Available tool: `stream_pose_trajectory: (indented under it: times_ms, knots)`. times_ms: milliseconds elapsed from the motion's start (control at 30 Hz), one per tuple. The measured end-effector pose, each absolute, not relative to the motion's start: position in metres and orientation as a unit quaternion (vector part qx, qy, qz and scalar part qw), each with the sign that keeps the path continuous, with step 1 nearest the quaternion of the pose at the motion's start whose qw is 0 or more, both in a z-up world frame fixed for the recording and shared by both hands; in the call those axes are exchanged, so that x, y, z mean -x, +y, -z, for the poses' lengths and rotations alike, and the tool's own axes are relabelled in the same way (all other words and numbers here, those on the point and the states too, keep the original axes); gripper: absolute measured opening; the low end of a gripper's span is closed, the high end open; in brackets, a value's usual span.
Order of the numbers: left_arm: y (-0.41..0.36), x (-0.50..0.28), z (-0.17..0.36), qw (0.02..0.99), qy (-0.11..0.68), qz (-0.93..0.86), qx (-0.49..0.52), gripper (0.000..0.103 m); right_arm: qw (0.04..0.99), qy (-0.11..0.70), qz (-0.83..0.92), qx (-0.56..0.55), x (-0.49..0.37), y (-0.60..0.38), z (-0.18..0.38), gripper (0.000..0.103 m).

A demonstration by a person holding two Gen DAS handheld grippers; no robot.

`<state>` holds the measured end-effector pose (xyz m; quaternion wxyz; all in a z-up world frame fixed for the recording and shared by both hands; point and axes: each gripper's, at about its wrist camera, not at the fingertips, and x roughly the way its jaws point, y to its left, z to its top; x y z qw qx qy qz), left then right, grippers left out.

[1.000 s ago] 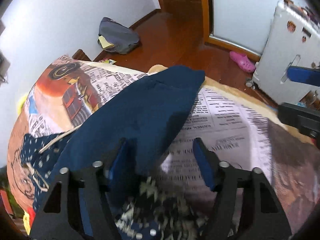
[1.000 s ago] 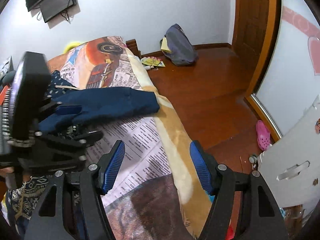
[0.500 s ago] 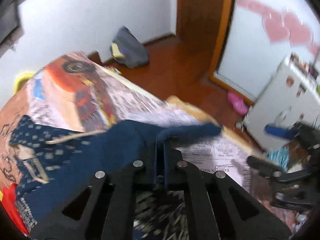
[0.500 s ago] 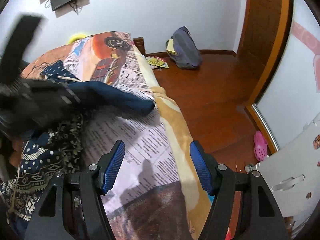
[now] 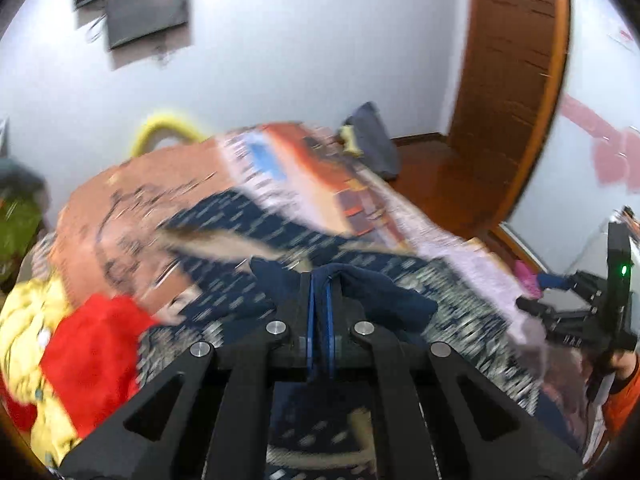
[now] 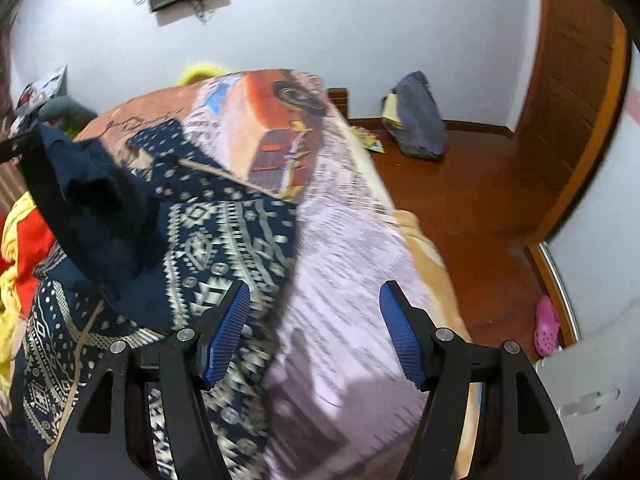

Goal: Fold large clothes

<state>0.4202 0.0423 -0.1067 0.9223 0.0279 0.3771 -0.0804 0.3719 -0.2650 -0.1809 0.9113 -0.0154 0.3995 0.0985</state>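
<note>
Here, a navy patterned garment (image 6: 224,232) lies spread on a bed (image 6: 352,272), its plain navy sleeve (image 5: 384,296) lifted over the body. The left claw (image 5: 319,300) is pinched fully shut on that sleeve. The right claw (image 6: 314,332) hangs half open over the bedspread, holding nothing. A red and yellow heap (image 5: 80,352) sits just beside the garment. The pinch looks thin, so the sleeve could slip free and land crooked, or drag the body out of line.

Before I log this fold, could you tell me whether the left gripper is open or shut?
Shut: the left gripper pinches the navy garment.
</note>
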Motion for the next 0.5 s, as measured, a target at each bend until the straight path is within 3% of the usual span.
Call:
stream_pose_trajectory:
  times_ms: [367,500]
  knots:
    - [0.111,-0.391,0.202,0.877,0.479,0.014,-0.017,0.004,0.880,0.451,-0.114,0.098,-0.385,-0.206,0.219,0.064]
    - [0.104,-0.387,0.231,0.856,0.514,0.010,-0.055,0.011,0.876,0.452,-0.111,0.125,-0.380,-0.198,0.224,0.064]
